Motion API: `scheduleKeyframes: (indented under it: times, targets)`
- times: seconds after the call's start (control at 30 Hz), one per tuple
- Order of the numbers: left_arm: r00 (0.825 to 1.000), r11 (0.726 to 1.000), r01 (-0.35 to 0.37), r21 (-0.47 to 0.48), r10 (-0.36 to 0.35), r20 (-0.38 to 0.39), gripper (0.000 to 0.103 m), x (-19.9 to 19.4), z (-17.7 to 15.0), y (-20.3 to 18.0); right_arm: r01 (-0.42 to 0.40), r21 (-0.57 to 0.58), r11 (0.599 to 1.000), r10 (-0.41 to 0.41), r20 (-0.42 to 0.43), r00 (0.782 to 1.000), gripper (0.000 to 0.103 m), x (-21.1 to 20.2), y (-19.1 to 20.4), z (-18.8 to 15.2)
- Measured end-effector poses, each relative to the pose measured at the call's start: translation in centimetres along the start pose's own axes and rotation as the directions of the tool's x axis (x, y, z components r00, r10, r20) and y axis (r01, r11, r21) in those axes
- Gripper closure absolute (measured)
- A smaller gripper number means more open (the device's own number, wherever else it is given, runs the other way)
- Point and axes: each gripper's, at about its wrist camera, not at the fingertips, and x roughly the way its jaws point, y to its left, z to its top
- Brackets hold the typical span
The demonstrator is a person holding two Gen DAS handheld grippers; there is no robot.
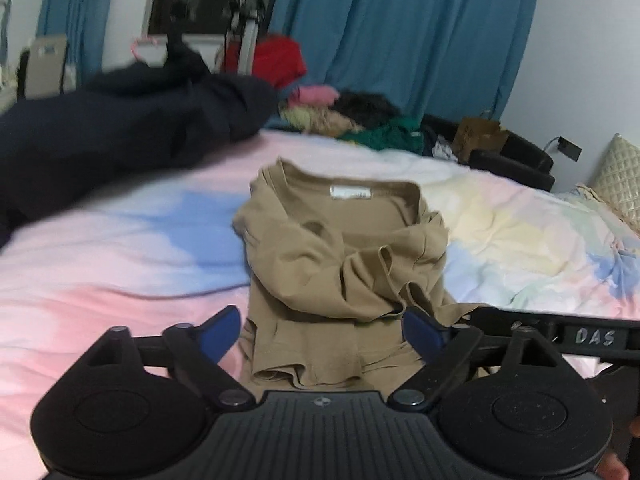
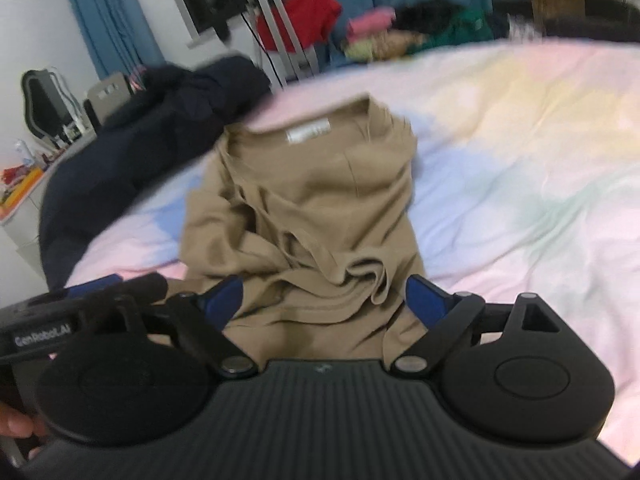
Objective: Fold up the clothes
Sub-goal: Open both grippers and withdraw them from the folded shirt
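Left wrist view: the left gripper [image 1: 320,334] hangs with its blue fingers [image 1: 222,332] spread wide over the near hem of a tan shirt [image 1: 340,264], gripping nothing; the right gripper [image 2: 326,302] is likewise spread over the same edge, apparently poised to take the hem for a lengthwise fold. The shirt lies partly folded on a pastel bed [image 1: 120,264], sleeves bunched inward, collar label facing up. A dark garment [image 1: 120,136] lies beyond, blurred.
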Motion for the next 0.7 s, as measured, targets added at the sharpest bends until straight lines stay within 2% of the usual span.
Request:
scheduleKeyframes:
  times: [0.1,0.27,0.5,0.67,0.7]
  targets:
    - [0.998,0.999,-0.023,0.026,0.021,0.062,0.003,-3.2,-0.1,-0.8,0.031,-0.05,0.998,-0.026,0.101,0.995,0.013,-3.5,0.8,-0.1]
    - [0.997,1.0,-0.007,0.025,0.005,0.079,0.002,-5.8,-1.1,-1.1,0.046,-0.107,0.993,-0.022,0.215,0.976,0.013,-8.0,1.8,-0.9]
    - [0.995,1.0,0.015,0.025,-0.018,0.102,0.001,-9.4,-2.6,-1.6,0.061,-0.103,0.993,-0.032,0.26,0.965,0.013,-11.6,2.2,-3.9]
    - [0.992,0.999,0.031,0.024,-0.034,0.118,0.001,-12.0,-3.6,-1.9,0.084,-0.113,0.99,-0.05,0.275,0.96,0.013,-11.5,2.1,-4.0]
    - [0.994,0.999,0.047,-0.001,-0.046,0.096,0.001,-11.9,-4.1,-1.5,0.091,-0.113,0.989,-0.057,0.275,0.96,0.013,-11.4,2.1,-3.9]
